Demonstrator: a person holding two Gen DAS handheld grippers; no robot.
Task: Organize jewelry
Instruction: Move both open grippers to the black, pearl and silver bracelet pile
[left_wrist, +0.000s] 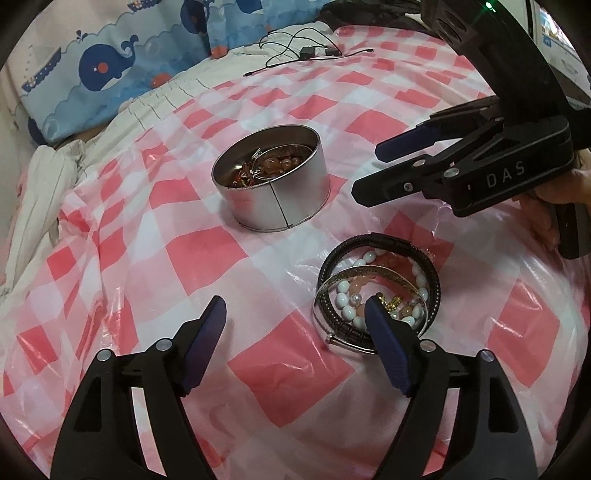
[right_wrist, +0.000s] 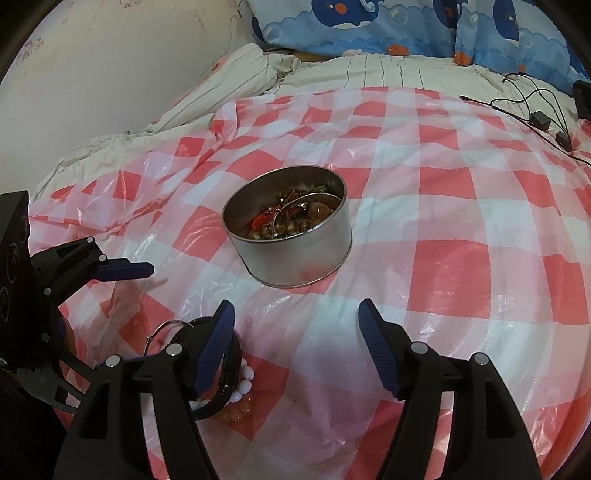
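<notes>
A round silver tin holding several beaded bracelets and small jewelry sits on the red-and-white checked plastic sheet; it also shows in the right wrist view. A pile of bracelets lies in front of it: a black braided band, white beads, pink beads, a silver bangle. My left gripper is open and empty, its right finger over the pile's near edge. My right gripper is open and empty, above the sheet right of the pile. It also shows in the left wrist view.
The sheet covers a bed with a striped white quilt. Blue whale-print pillows lie at the far end. Black cables and small adapters lie on the quilt behind the sheet. A white wall stands at the left.
</notes>
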